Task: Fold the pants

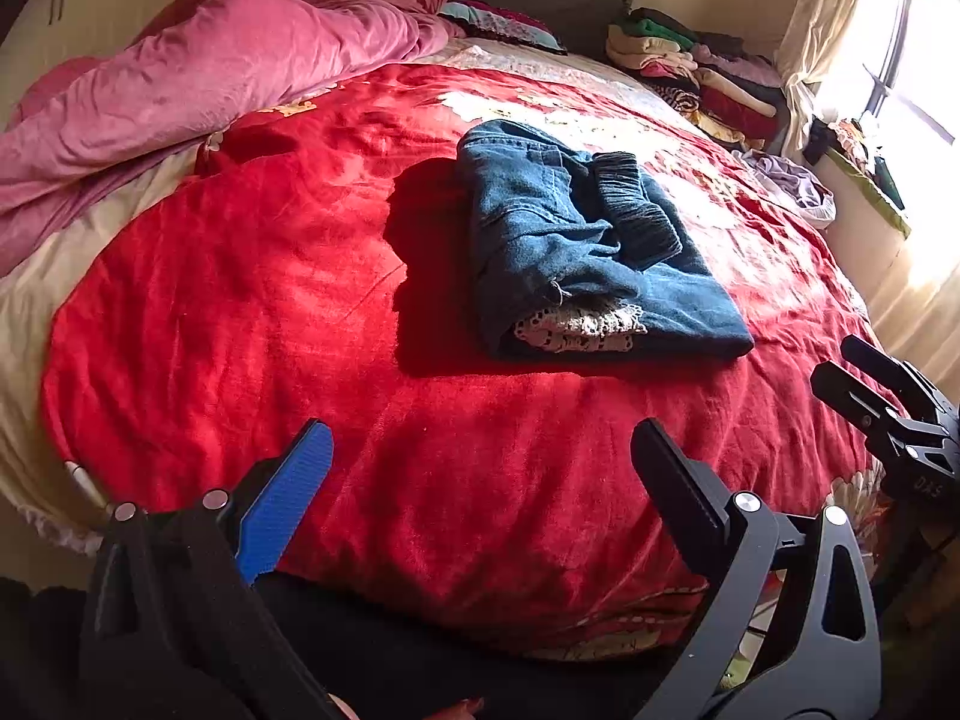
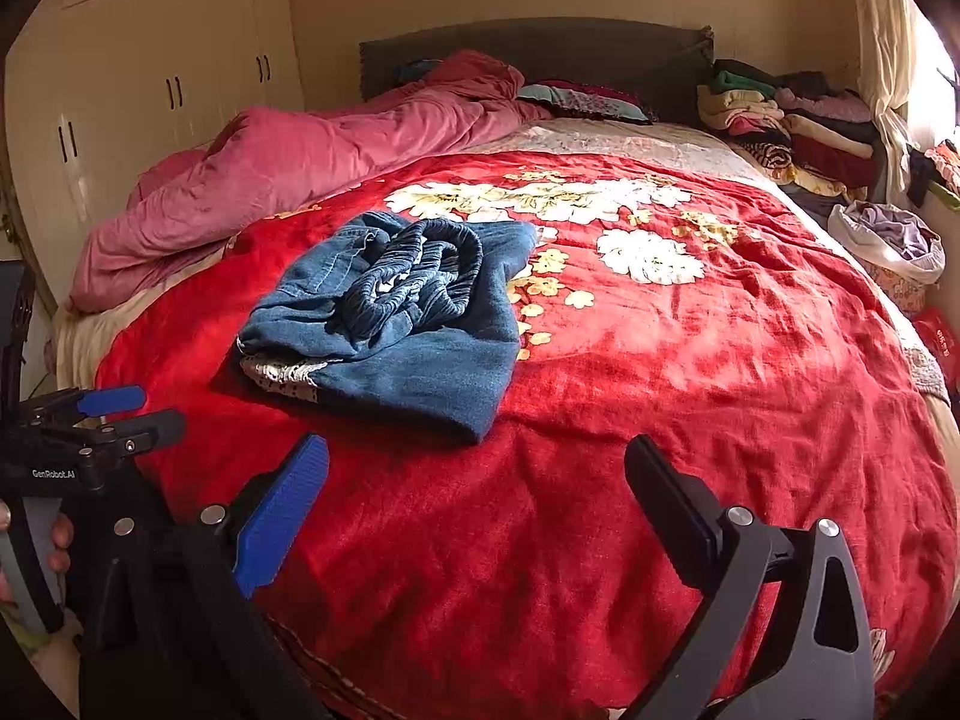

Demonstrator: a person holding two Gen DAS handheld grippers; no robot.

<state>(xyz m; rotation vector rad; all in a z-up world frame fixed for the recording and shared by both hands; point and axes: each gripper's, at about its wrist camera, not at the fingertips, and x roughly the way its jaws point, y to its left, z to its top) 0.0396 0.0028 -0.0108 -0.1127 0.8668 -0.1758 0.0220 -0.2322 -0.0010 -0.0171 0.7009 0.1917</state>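
Pants (image 1: 588,246) sit folded on the blanket (image 1: 300,300), left gripper (image 1: 480,480) and right gripper (image 2: 477,492) both released, only tidying left, I reckon.

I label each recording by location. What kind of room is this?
Most likely a home bedroom: a bed under a red floral blanket, a crumpled pink quilt, and cream wardrobe doors behind.

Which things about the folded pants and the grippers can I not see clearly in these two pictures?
- Folded blue pants: underside and inner layers, hidden by its own folds in both views.
- Left gripper and right gripper: handles cut off by the bottom edge.
- Window: washed out by glare in the left wrist view.
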